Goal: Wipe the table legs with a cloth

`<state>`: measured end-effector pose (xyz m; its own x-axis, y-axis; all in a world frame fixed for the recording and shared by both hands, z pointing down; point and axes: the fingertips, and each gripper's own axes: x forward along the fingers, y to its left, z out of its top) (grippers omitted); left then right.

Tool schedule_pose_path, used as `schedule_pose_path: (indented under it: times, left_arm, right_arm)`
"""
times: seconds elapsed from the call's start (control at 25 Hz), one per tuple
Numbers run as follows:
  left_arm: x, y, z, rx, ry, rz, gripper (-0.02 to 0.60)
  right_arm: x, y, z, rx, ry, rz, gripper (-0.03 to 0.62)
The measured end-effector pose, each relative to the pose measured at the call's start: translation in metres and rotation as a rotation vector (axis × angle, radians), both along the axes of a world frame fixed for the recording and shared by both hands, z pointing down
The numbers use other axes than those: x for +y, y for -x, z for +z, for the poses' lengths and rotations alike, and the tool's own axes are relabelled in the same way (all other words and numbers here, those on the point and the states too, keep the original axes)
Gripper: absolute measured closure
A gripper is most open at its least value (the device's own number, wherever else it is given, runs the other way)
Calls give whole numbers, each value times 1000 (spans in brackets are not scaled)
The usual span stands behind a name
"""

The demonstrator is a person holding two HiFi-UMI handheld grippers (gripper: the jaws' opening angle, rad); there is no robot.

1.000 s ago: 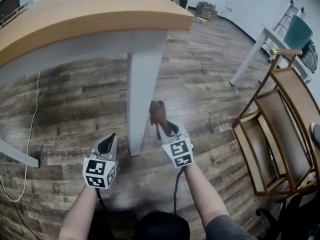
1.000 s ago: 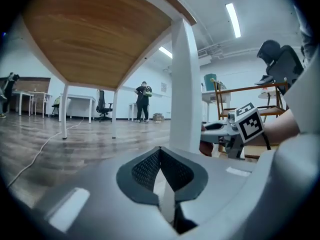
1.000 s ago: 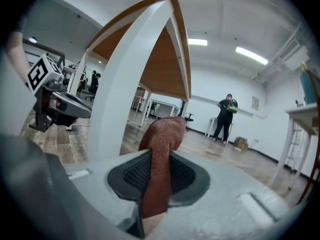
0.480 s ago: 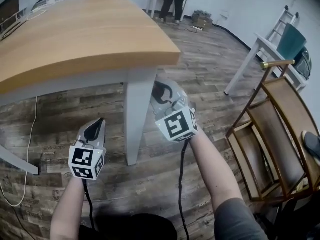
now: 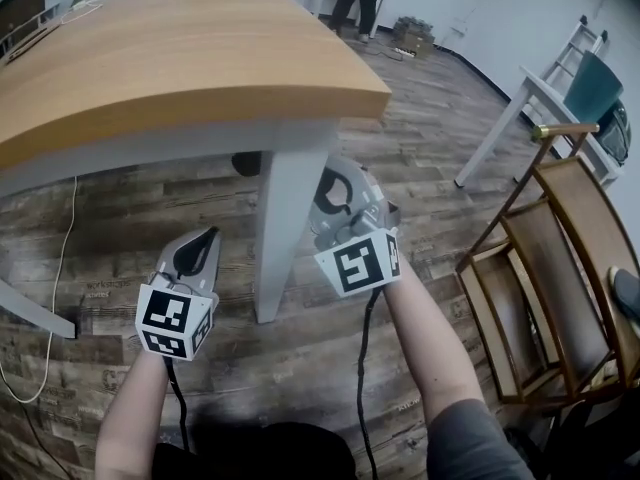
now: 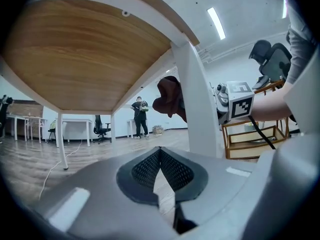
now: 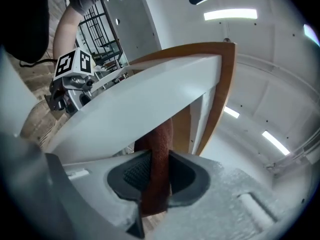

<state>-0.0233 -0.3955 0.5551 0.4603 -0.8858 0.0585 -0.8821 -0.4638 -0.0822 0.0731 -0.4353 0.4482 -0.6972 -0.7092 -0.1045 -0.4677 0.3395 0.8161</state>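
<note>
My right gripper (image 7: 154, 178) clamps the cloth (image 7: 159, 141) at the leg (image 5: 278, 238) under the surface's (image 5: 180, 58) corner, left gripper (image 6: 160, 158) closed, empty; a hard drag could pull it free.

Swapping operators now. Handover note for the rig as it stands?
Right gripper: shut on the brown cloth, which it holds against the upper part of the near table leg, just under the tabletop.
Left gripper: shut, empty, low on the other side of that leg.
Done: wiping of this leg is under way; how much is clean can't be told.
Left: the rest of this leg down to the floor, then the others, such as the far leg.
</note>
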Motion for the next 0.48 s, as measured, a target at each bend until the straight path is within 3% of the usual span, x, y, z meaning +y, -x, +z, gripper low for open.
schedule_pose_path:
  times: [0.48]
  left_arm:
    - [24,-14,122,26,161,-6,561]
  right_arm:
    - [16,-17,187,197,166,45,530]
